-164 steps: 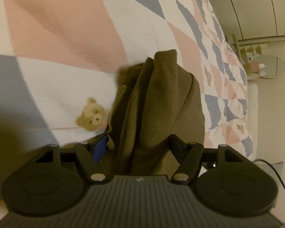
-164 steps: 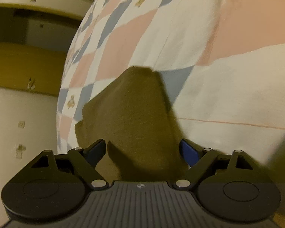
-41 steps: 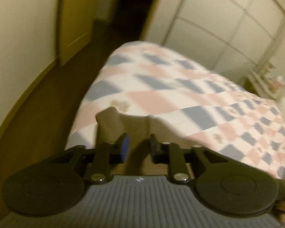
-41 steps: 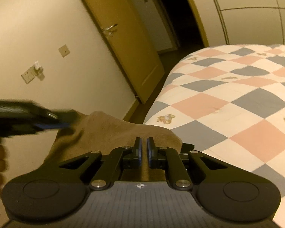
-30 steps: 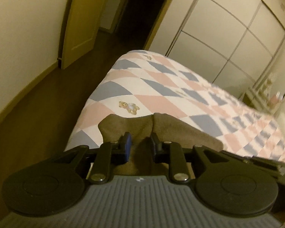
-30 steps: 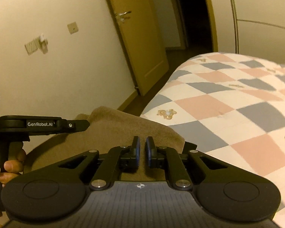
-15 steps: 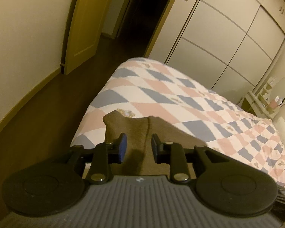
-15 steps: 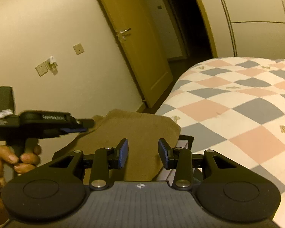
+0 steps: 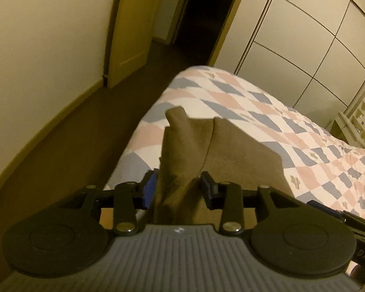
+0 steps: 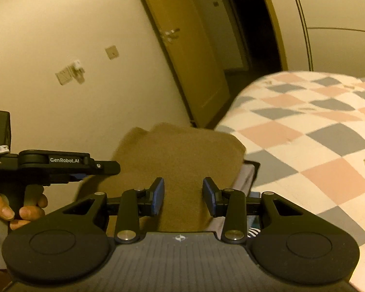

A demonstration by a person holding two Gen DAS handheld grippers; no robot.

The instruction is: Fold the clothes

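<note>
A brown folded garment is seen lying at the near corner of the bed, on the checked quilt with the little bears. Part of it seems to rest on a dark flat thing at the bed's edge; what that thing is cannot be told.

The left claw is being opened. A bunched ridge of the brown cloth is seen between its jaws, but it is not squeezed by the pads. The right claw is held apart too. Brown cloth is seen in the gap, and it is not pinched either. In the right view, a hand is seen gripping the handle of the left claw.

It looks as if the garment has just been let go, so the fold is probably done or nearly done.

Some things could go wrong from here. The raised ridge of cloth could be caught by a pad if the left claw is pulled away too low. Then the neat fold would be dragged open. The garment lies close to the bed's edge, so it could be nudged off and dropped on the floor. Soft cloth like this is easily rumpled by a small bump.
</note>
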